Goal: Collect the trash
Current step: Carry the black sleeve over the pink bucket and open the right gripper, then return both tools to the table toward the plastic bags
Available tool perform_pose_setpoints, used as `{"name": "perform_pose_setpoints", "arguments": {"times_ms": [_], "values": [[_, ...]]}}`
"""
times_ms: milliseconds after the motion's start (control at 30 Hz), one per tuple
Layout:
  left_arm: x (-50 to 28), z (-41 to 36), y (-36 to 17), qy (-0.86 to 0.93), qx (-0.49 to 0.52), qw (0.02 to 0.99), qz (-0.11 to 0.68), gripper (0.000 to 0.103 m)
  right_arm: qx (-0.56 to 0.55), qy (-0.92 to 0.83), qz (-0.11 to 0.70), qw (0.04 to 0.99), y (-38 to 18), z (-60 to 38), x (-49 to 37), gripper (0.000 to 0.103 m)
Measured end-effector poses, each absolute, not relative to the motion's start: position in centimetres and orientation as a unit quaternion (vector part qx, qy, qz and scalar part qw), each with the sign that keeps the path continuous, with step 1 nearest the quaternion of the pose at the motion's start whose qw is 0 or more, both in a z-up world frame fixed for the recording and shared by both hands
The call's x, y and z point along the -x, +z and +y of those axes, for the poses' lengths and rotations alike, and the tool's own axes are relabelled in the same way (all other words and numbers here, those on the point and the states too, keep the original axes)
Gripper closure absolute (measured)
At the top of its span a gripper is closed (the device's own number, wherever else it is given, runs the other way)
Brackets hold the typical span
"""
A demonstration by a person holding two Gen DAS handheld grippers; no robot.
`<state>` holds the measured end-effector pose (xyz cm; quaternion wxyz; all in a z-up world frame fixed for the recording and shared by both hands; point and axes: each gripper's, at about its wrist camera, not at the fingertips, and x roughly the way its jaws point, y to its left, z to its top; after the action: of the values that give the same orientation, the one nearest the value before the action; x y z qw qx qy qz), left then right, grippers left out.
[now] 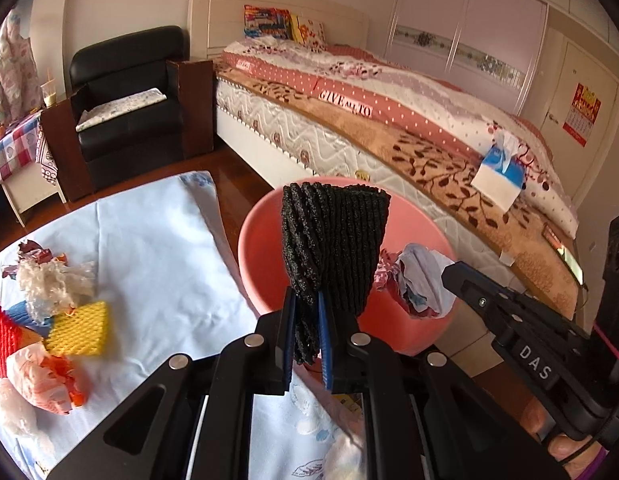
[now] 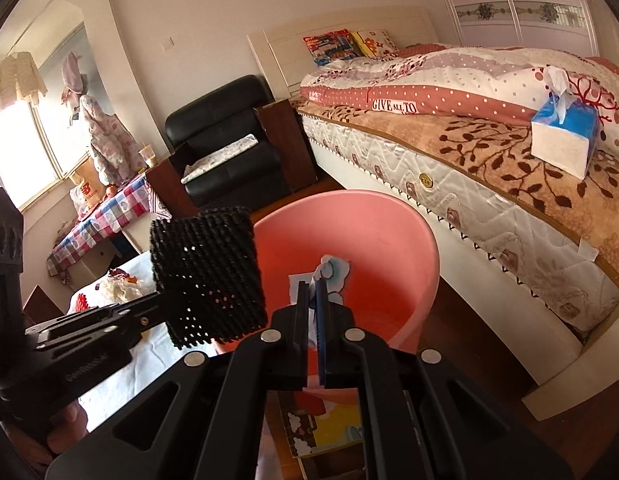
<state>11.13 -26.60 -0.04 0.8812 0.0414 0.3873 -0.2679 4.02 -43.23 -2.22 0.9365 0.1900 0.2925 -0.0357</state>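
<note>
While the bed (image 1: 389, 120) fills the far side of the room with its patterned quilt and a blue tissue box (image 1: 499, 178) resting near its edge, the tabletop (image 1: 157, 248), draped in a pale blue cloth, spreads across the near left. Just beside the tabletop, between it and the bed, stands the pink bin (image 2: 373, 232), open at the top. From the right wrist view its inside looks mostly bare pink wall and floor; nothing can be made out lying at the bottom.

Over the bin's rim, the left gripper (image 1: 307, 320) has its fingers clamped on a black foam net sleeve (image 1: 333, 248), which stands upright above the fingertips and hides part of the bin's far wall. The right gripper (image 2: 312, 300) has its fingers pressed together on a crumpled wad of white, blue and red paper or wrapper (image 1: 419, 284), held above the bin's mouth; in the right wrist view only a scrap of it shows beyond the fingertips.

On the tabletop, well apart from the bin, more trash lies in a loose heap: a yellow foam net (image 1: 79, 328), a red foam net (image 1: 3, 336) at the frame's edge, a white shredded plastic clump (image 1: 49, 284), and a crumpled orange and clear bag (image 1: 49, 380).
</note>
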Motion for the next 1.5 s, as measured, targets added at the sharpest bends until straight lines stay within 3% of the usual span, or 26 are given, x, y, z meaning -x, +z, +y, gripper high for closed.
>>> {"name": "perform_pose_setpoints", "arguments": {"times_ms": [100, 167, 233, 267, 433, 567, 733, 800, 1500], "values": [[-11.5, -27.1, -0.6, -0.263, -0.041, 0.88, 0.394, 0.091, -0.194, -0.041, 0.293, 0.936, -2.5, -43.5, -4.1, 0.099], [-11.5, -26.9, -0.6, -0.263, -0.04, 0.88, 0.393, 0.084, -0.196, -0.044, 0.292, 0.935, -2.5, -43.5, -4.0, 0.099], [-11.4, -26.9, -0.6, -0.264, -0.04, 0.882, 0.39, 0.065, -0.198, -0.047, 0.296, 0.933, -2.6, -43.6, -4.1, 0.099], [-11.3, -26.7, -0.5, -0.264, -0.04, 0.883, 0.387, 0.062, -0.202, -0.047, 0.298, 0.932, -2.7, -43.8, -4.1, 0.099], [-10.7, -26.3, 0.3, -0.269, -0.04, 0.885, 0.377, 0.055, -0.217, -0.042, 0.306, 0.926, -3.1, -43.9, -4.2, 0.099], [-10.2, -25.8, 1.0, -0.27, -0.037, 0.888, 0.371, 0.054, -0.218, -0.037, 0.31, 0.925, -2.9, -43.7, -4.1, 0.098], [-9.4, -24.8, 1.8, -0.268, -0.026, 0.891, 0.366, 0.054, -0.215, -0.034, 0.3, 0.929, -2.5, -43.4, -3.6, 0.066], [-9.1, -24.4, 2.1, -0.267, -0.024, 0.892, 0.364, 0.054, -0.216, -0.031, 0.291, 0.931, -2.2, -43.2, -3.2, 0.062], [-3.4, -16.5, 5.2, -0.186, 0.008, 0.926, 0.329, 0.054, -0.149, 0.068, 0.261, 0.951, 1.4, -34.5, 0.4, 0.061]]}}
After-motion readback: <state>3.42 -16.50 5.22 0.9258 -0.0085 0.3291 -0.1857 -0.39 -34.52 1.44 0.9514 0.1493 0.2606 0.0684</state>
